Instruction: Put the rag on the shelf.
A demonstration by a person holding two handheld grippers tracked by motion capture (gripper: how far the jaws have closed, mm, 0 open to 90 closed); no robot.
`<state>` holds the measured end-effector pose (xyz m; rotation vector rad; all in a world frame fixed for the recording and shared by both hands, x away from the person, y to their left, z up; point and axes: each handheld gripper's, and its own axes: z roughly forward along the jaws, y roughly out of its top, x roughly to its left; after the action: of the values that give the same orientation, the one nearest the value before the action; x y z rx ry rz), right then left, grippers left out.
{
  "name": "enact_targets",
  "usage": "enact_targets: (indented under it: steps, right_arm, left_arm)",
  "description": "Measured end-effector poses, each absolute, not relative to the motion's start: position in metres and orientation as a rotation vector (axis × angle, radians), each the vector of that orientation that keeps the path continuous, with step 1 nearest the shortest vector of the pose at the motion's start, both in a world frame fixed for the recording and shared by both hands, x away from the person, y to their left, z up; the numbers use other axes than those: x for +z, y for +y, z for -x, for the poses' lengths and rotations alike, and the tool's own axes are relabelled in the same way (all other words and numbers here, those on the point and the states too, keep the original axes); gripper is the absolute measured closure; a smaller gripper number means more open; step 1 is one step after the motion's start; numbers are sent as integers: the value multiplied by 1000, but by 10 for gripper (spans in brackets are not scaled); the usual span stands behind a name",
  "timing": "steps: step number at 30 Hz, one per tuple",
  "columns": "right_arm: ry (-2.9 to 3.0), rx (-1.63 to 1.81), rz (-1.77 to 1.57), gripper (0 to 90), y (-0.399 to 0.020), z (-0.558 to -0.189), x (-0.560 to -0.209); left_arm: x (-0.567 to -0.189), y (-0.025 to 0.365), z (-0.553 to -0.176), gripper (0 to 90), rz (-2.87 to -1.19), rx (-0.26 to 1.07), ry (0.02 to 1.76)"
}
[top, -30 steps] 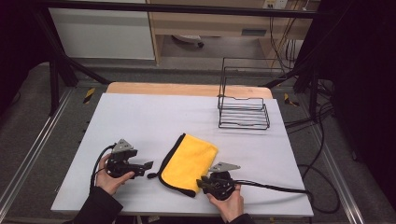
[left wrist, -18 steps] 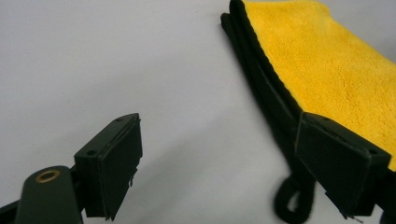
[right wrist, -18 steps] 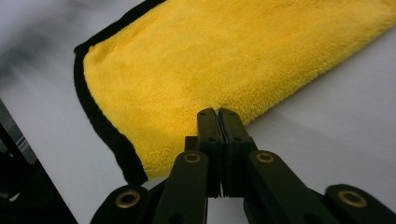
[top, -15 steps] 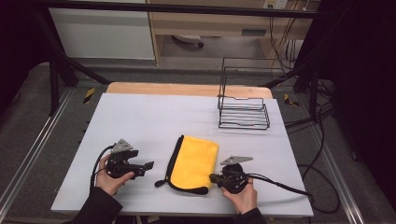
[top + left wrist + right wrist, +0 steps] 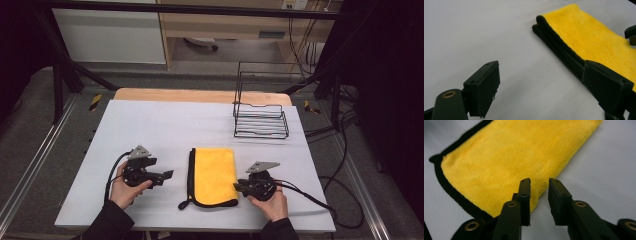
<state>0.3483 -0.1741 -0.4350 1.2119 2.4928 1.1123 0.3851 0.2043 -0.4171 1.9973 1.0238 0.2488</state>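
White table (image 5: 165,125) bears wire rack (image 5: 261,120), yellow cloth (image 5: 215,175).

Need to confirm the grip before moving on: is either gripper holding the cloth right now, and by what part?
Nothing is held. The right gripper has just been opening, nothing between its jaws, beside the cloth edge. The left gripper is open, apart from it.
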Motion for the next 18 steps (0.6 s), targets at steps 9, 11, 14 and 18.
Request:
enact_targets:
  steps: [9, 11, 14, 18]
  right_arm:
    - [2330, 1235, -1227, 321, -198, -367, -428]
    - [2309, 1259, -1253, 245, -203, -371, -429]
    - [2297, 1255, -1275, 171, -208, -375, -430]
    - [2302, 1229, -1286, 110, -211, -378, -433]
  left_arm:
    - [-410, 165, -421, 146, -2023, 275, 1017]
    - [-411, 156, -430, 170, -2030, 281, 1027]
    - [-417, 143, -444, 216, -2046, 280, 1053]
    - [-428, 133, -458, 305, -2042, 279, 1087]
